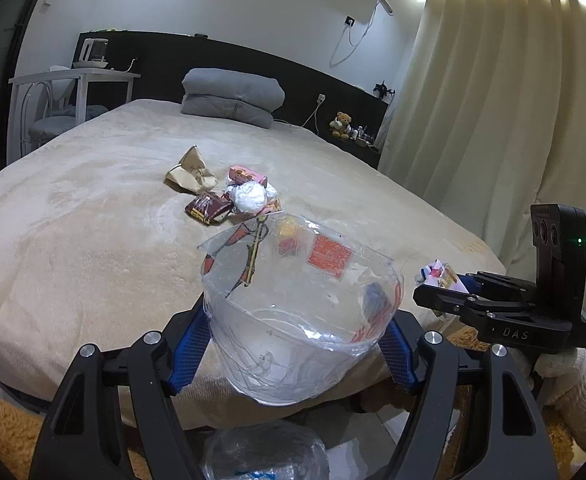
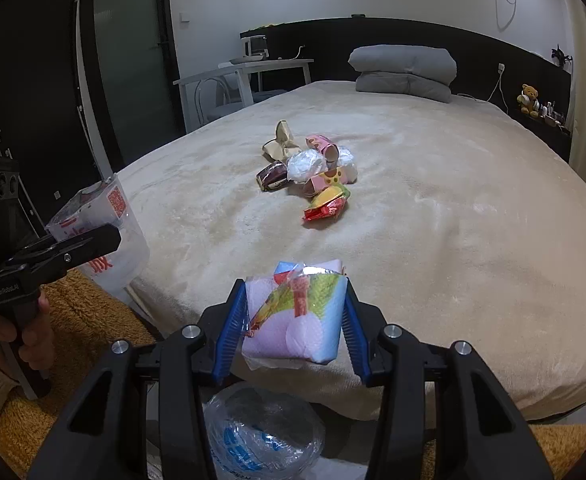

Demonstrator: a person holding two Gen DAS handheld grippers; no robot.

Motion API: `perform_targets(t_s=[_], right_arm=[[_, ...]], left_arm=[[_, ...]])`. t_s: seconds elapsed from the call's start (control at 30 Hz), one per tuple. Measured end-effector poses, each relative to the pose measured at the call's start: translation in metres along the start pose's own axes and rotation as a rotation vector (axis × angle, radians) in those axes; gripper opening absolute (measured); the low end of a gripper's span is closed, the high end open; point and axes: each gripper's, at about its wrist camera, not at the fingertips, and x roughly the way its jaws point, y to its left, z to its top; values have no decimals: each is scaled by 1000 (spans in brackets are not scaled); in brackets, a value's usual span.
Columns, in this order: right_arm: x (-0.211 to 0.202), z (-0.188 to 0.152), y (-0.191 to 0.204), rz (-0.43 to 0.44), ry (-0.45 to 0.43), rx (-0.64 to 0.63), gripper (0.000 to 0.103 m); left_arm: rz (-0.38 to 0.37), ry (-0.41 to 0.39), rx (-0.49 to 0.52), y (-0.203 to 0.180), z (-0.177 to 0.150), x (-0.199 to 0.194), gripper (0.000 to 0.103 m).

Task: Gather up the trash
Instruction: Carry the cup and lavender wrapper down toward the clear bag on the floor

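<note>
Your left tongs (image 1: 299, 344) are clamped on a clear plastic bag (image 1: 297, 312), holding it open at the near edge of the bed (image 1: 93, 240). Your right tongs (image 2: 293, 328) are closed on a soft tissue pack (image 2: 297, 320) with a wrapper on it. The other trash (image 2: 309, 172) lies in a small heap in the middle of the bed, well apart from both tongs.
</note>
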Motion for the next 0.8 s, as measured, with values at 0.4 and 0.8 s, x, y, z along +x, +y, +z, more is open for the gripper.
perform_targets(t_s=[0.4, 0.8], right_arm=[[2, -32, 7, 49, 81, 82, 46], [51, -66, 6, 97, 320, 203, 46]], left_arm=[[-13, 105, -84, -7, -42, 2, 73], [0, 313, -183, -1, -79, 37, 73]])
